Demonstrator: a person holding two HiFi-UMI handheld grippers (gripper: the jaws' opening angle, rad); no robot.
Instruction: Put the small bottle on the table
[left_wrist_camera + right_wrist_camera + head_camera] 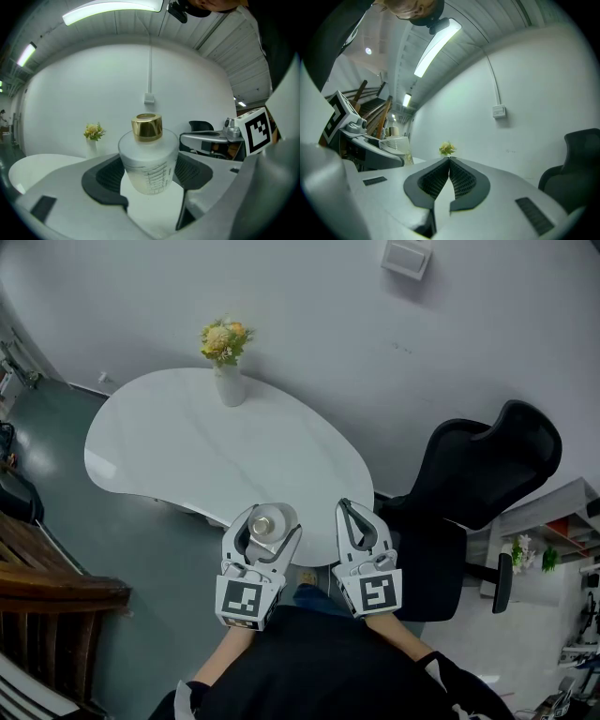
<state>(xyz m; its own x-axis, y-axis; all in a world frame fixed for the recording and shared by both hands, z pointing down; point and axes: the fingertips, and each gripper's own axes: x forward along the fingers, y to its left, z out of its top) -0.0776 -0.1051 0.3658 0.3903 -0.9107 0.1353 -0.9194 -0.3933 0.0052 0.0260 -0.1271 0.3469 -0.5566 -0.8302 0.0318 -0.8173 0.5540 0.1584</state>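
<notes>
A small frosted bottle [149,161] with a gold cap [147,127] stands upright between the jaws of my left gripper [149,178], which is shut on it. In the head view the bottle [265,522] and my left gripper [267,531] hover at the near edge of the white oval table [178,451]. My right gripper [350,512] is beside it to the right, shut with nothing in it; in the right gripper view its pads [440,180] meet at the tips [449,159].
A white vase of yellow flowers [226,357] stands at the table's far side. A black office chair [473,488] is at the right, close to the table. Dark wooden furniture [42,582] is at the lower left. A white wall lies behind.
</notes>
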